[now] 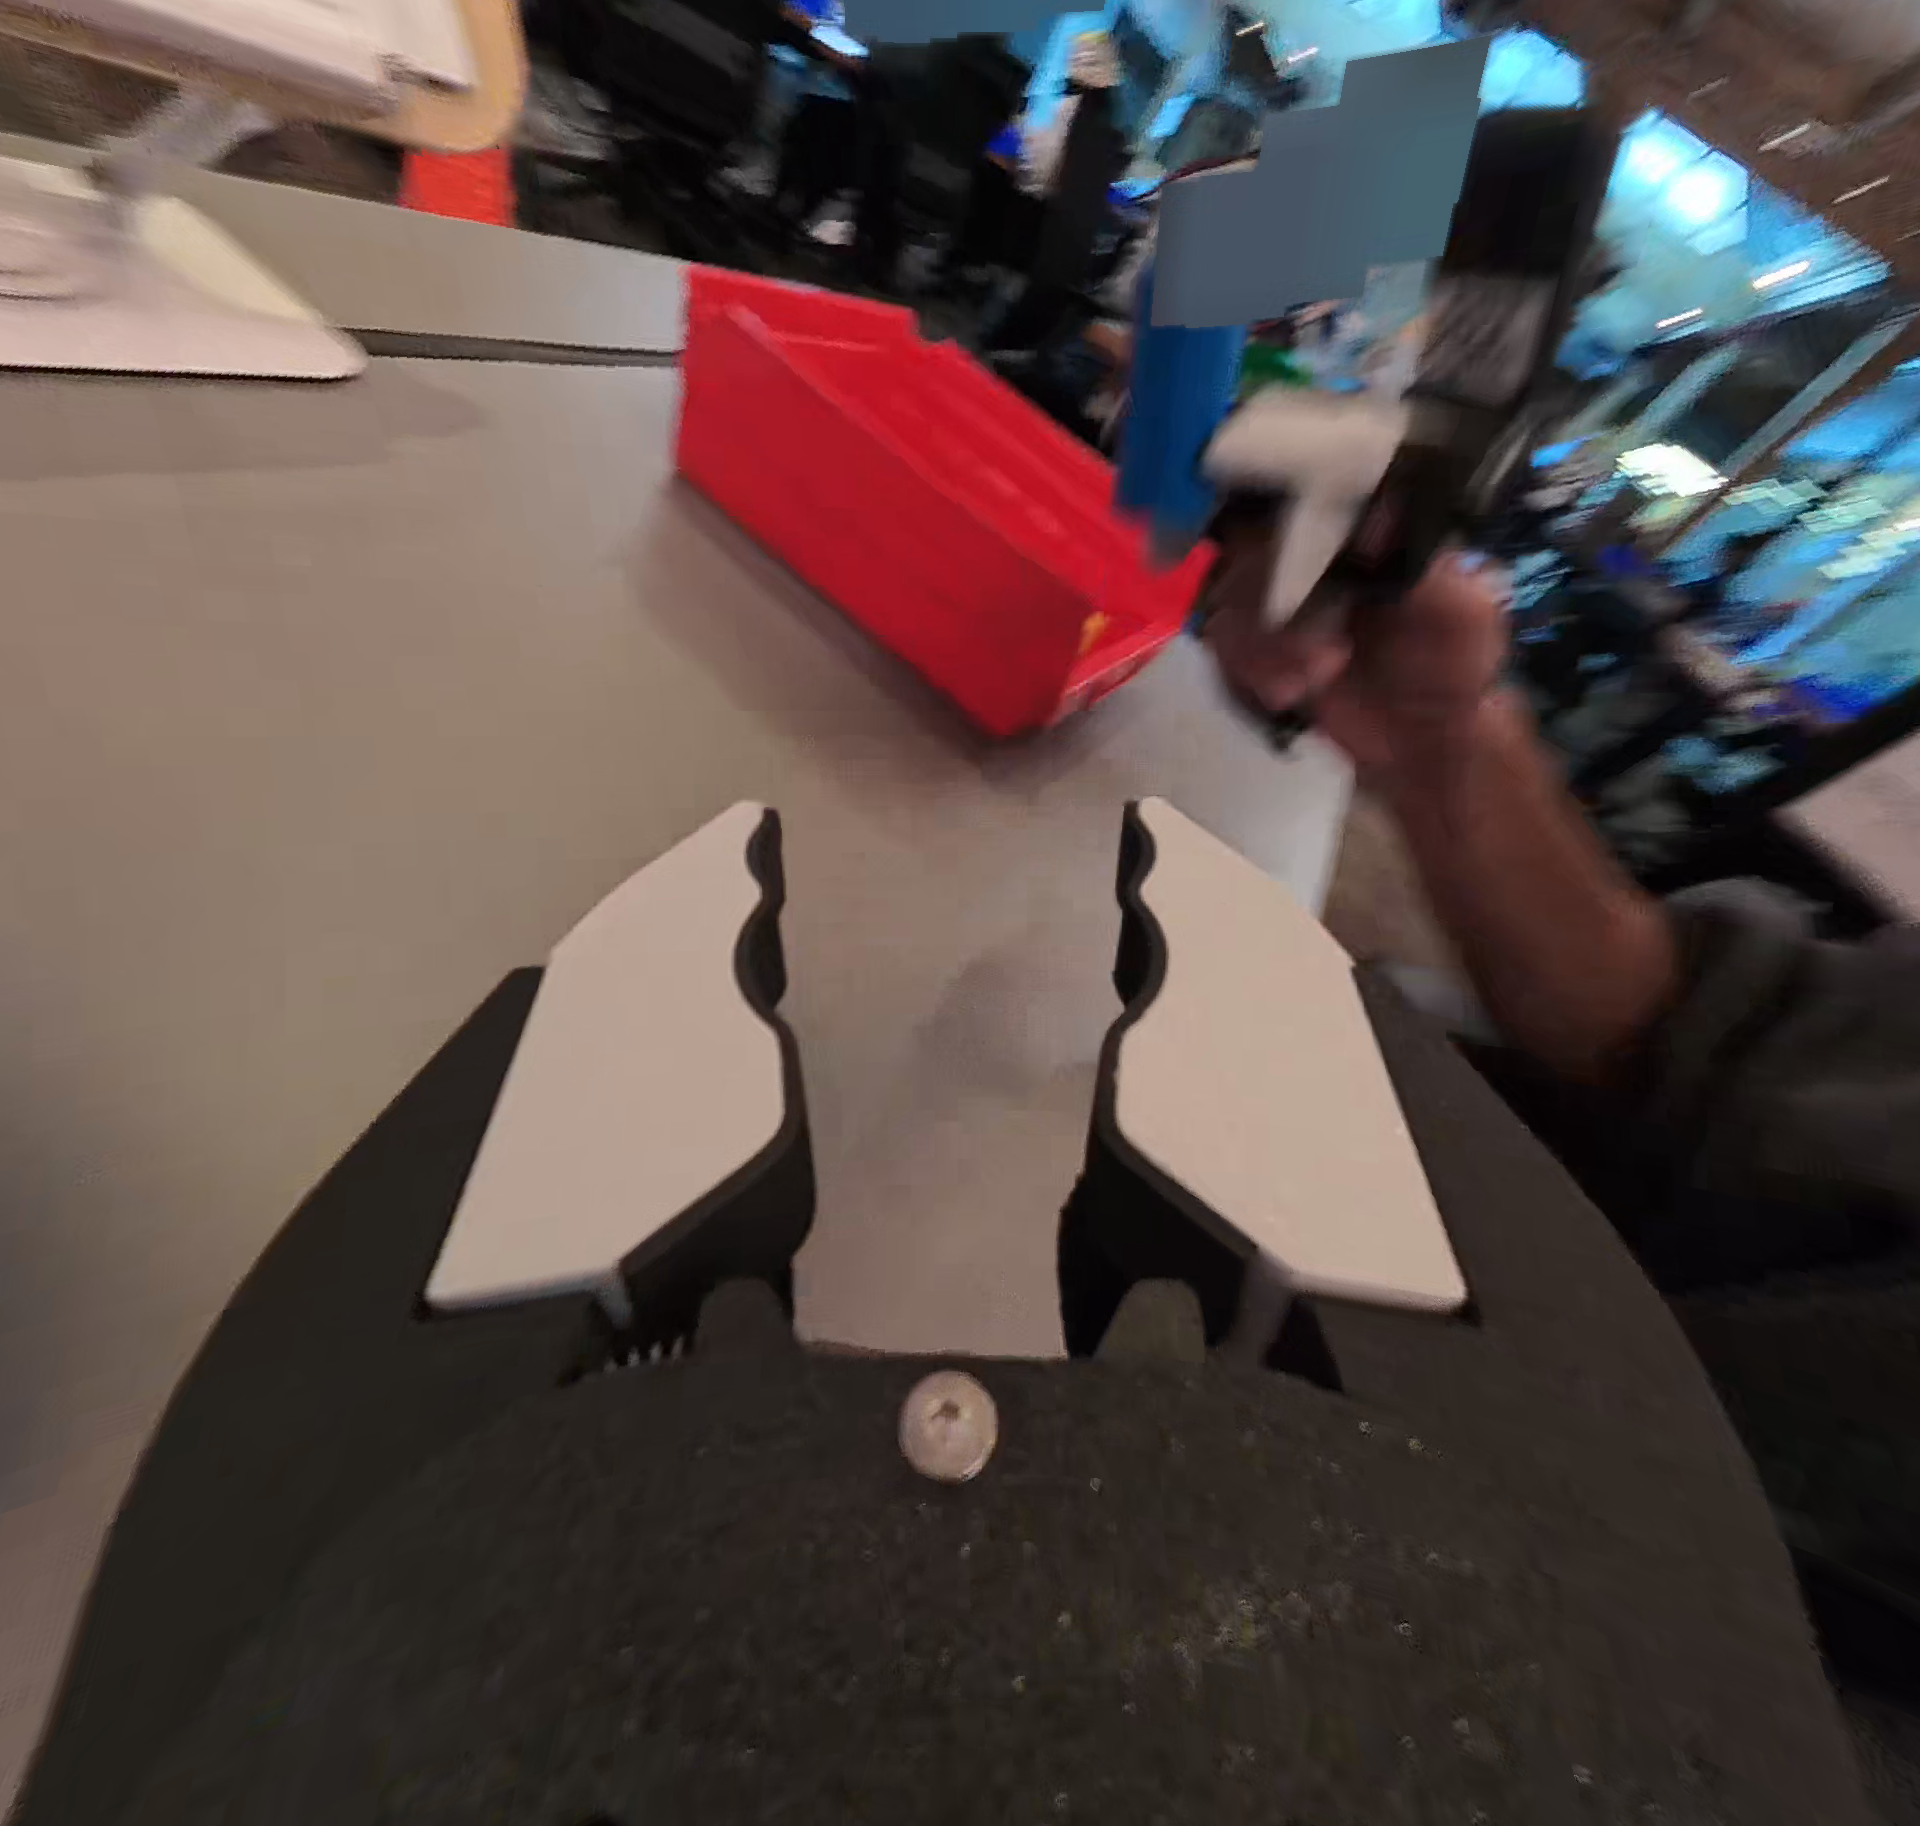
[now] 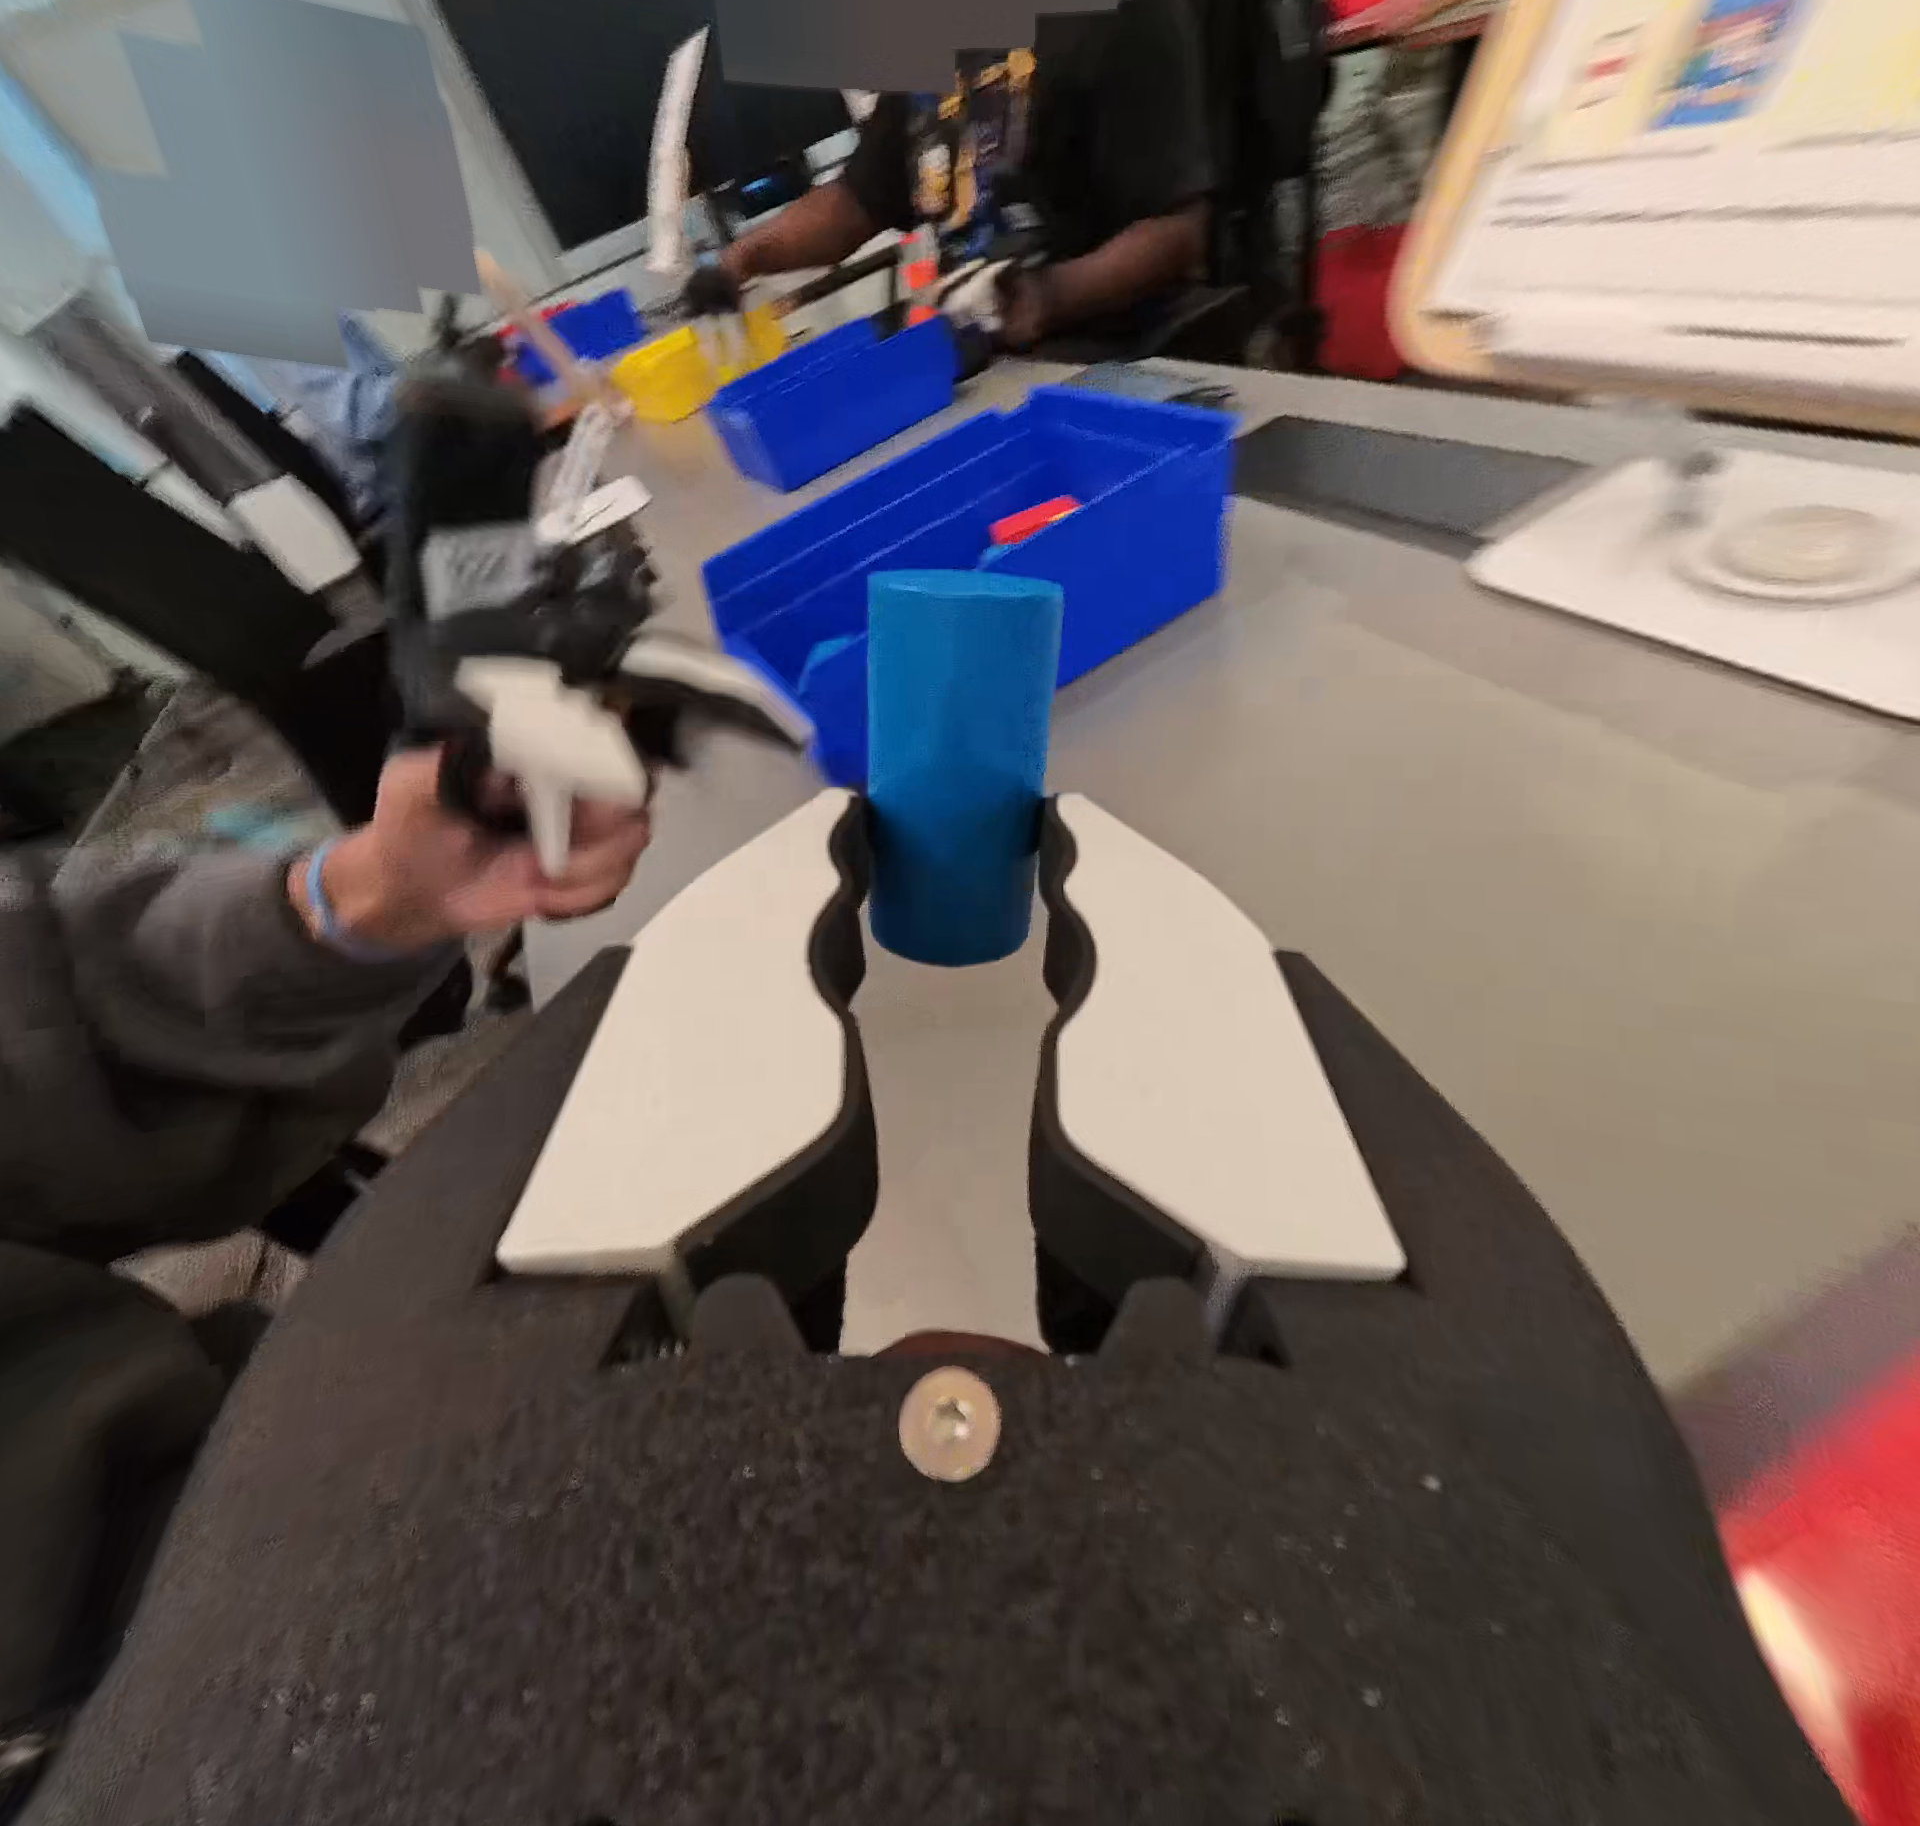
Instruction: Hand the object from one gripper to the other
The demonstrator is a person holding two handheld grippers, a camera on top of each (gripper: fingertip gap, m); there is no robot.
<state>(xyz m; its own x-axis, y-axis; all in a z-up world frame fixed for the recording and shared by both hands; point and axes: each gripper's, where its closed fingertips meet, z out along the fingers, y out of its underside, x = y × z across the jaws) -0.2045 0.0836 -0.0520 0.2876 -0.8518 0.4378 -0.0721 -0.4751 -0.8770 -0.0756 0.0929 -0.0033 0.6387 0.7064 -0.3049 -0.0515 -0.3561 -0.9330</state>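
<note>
The blue solid cylinder [image 2: 956, 768] stands upright between the fingertips of the right gripper [image 2: 954, 862]. Beyond it on the grey table [image 2: 1455, 893] lies the blue plastic bin [image 2: 1122, 571]; the left gripper [image 2: 582, 727] is at its left.

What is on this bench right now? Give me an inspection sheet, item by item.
Surface: grey table, mostly bare.
Job's things: blue cylinder, upright, clamped near its lower end.
Clutter: red bin; blue bin holding a red piece; more blue and yellow bins farther back; white stand base.
Grippers: right gripper shut on the cylinder; left gripper open, empty, above the table.
Cables: nothing seen.
Surroundings: other people at the far end of the table; blurred background.
</note>
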